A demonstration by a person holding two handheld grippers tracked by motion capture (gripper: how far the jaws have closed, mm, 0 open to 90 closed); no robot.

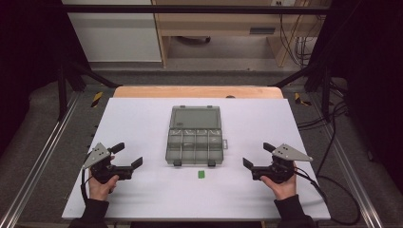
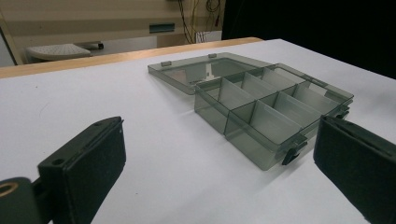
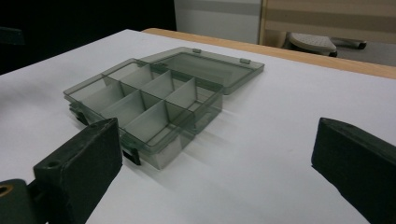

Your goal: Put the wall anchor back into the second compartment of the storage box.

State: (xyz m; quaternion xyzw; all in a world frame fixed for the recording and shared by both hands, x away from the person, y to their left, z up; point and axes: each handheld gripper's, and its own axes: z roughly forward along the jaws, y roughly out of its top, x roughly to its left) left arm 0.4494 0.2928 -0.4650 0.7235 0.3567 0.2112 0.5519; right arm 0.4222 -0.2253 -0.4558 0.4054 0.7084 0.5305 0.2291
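Left tongs (image 1: pixel 127 156): held in the person's left hand (image 1: pixel 101 186) at the near left of the worktop (image 1: pixel 142 118), jaws spread wide with nothing between them, aimed right and a little away from the person, toward the box.
Left tongs, own view: the two black jaws stand well apart at the lower corners, bare white surface between them, the box lying beyond and nearer the right jaw.
Organizer box (image 1: pixel 195 146): smoky translucent plastic, lying flat at the middle of the worktop, well apart from both tongs and between them.
Box lid (image 1: pixel 196 117): swung fully back and lying flat on the far side, joined to the tray by its hinges.
Box long axis: with the lid folded out, box and lid together run lengthwise from the near edge to the far edge; the tray by itself is wider across, left to right.
Box facing: the two dark latches (image 1: pixel 194 163) point at the person, the hinge side faces away.
Compartments (image 2: pixel 261 109): two rows of four, parted by thin walls; they look bare in both gripper views.
Green piece (image 1: pixel 201 174): small, flat, on the worktop just in front of the latch edge, not touching the box.
Right tongs (image 1: pixel 258 156): held in the person's right hand (image 1: pixel 281 184) at the near right, jaws parted wide and gripping nothing, aimed left toward the box.
Right tongs, own view: box (image 3: pixel 154 100) beyond the left jaw, open white surface between the jaws.
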